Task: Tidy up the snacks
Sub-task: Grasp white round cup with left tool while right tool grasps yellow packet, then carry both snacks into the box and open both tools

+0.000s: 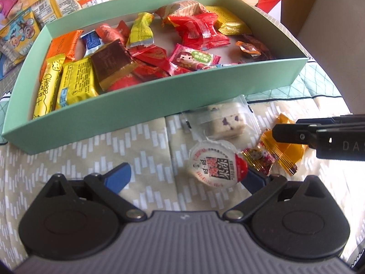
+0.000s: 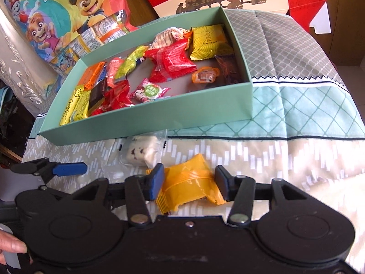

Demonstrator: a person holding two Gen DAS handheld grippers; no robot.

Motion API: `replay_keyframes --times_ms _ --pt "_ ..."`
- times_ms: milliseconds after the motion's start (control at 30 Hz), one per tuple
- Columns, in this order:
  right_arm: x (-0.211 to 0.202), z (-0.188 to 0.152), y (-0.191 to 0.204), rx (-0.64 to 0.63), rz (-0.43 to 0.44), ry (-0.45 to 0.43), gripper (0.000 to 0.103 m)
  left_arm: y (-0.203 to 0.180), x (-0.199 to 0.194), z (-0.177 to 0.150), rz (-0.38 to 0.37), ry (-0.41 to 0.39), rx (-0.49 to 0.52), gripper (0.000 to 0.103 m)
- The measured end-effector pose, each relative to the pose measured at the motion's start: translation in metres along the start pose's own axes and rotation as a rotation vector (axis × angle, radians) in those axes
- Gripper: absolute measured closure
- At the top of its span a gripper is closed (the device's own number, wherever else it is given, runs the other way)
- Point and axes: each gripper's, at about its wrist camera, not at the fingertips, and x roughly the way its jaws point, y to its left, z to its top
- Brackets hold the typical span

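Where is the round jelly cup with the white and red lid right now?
In the left wrist view, the jelly cup lies on the patterned cloth outside the green box, between the left gripper's open fingers, beside the small red candy.

"Cheese" in black script down the long yellow stick pack (image 1: 46,89) at the left end of the green box (image 1: 159,98), readable again on the same pack from the right wrist view. "WINSUN" up the side of the orange wrapper (image 1: 62,45) behind it, and on the yellow pouch (image 2: 211,42) in the far corner of the box. "DA" in pale letters on the black gripper body (image 1: 342,145) at the right edge, rest cut off. Big black Chinese characters on the round jelly cup lid (image 1: 215,167), upside down. More Chinese lettering on the cartoon puppy bag (image 2: 59,11). Fine print on other wrappers too small to read.
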Motion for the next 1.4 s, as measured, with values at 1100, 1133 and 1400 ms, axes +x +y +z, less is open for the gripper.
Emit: replay_keyframes --times_ms 1100,1133,1400 --pt "-0.024 -0.029 0.018 -0.130 -0.050 -0.053 0.067 0.005 -0.031 -0.025 -0.073 -0.040 0.047 0.060" --pt "-0.028 -0.028 0.019 -0.130 -0.048 -0.058 0.067 0.006 -0.034 -0.024 -0.076 -0.042 0.045 0.060" --pt "-0.061 -0.006 0.019 -0.108 -0.006 -0.121 0.067 0.011 -0.062 -0.009 -0.094 -0.095 0.031 0.060"
